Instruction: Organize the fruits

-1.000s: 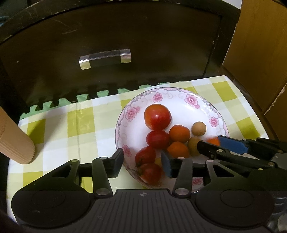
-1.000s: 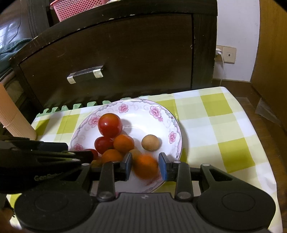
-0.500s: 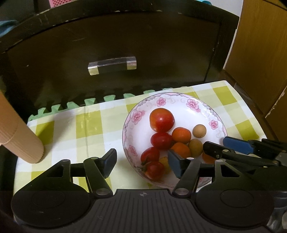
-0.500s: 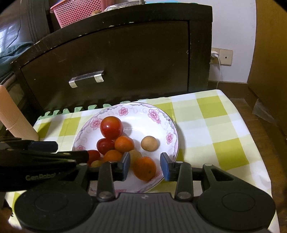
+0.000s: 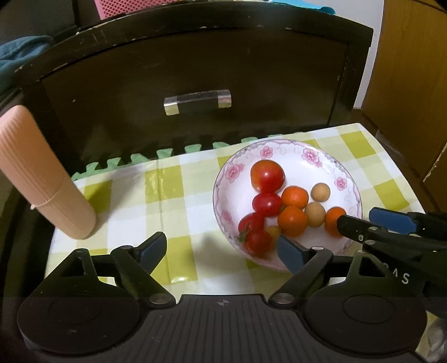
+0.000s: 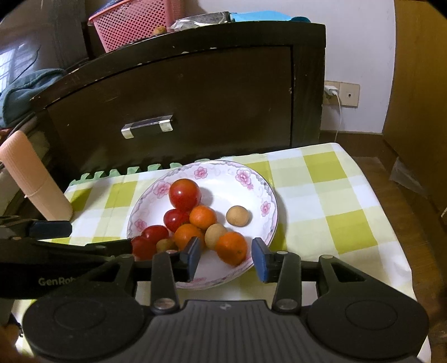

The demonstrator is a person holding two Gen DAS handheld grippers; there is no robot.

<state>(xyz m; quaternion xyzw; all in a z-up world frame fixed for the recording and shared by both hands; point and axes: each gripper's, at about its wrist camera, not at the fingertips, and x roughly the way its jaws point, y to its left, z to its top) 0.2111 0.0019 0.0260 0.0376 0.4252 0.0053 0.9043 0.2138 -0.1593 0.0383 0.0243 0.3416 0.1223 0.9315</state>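
A floral-rimmed plate (image 6: 268, 195) of fruit sits toward the back edge of a table (image 6: 349, 201) covered in green-and-white check, close to a dark wooden cabinet (image 6: 195, 97) with a metal handle (image 6: 147, 126). On the plate lie a large tomato (image 6: 184, 194), smaller tomatoes, three oranges and pale brown round fruits; the nearest orange (image 6: 231, 248) rests by the plate's front rim, in line with the gap of the right tongs (image 6: 225, 258), whose blue-padded jaws stand apart and touch nothing. The left tongs (image 5: 222, 250) are spread wide and empty, one jaw over bare cloth, the other over the plate's near rim beside a stemmed tomato (image 5: 255, 241). A ribbed pink roll (image 5: 42, 173) leans at the table's left edge, its long axis slanting up and to the left. Only the right wrist view shows the pink basket (image 6: 134, 23) atop the cabinet and a wall socket (image 6: 341, 93) with a charger plugged in; in the left wrist view the right tongs partly cover the nearest orange.
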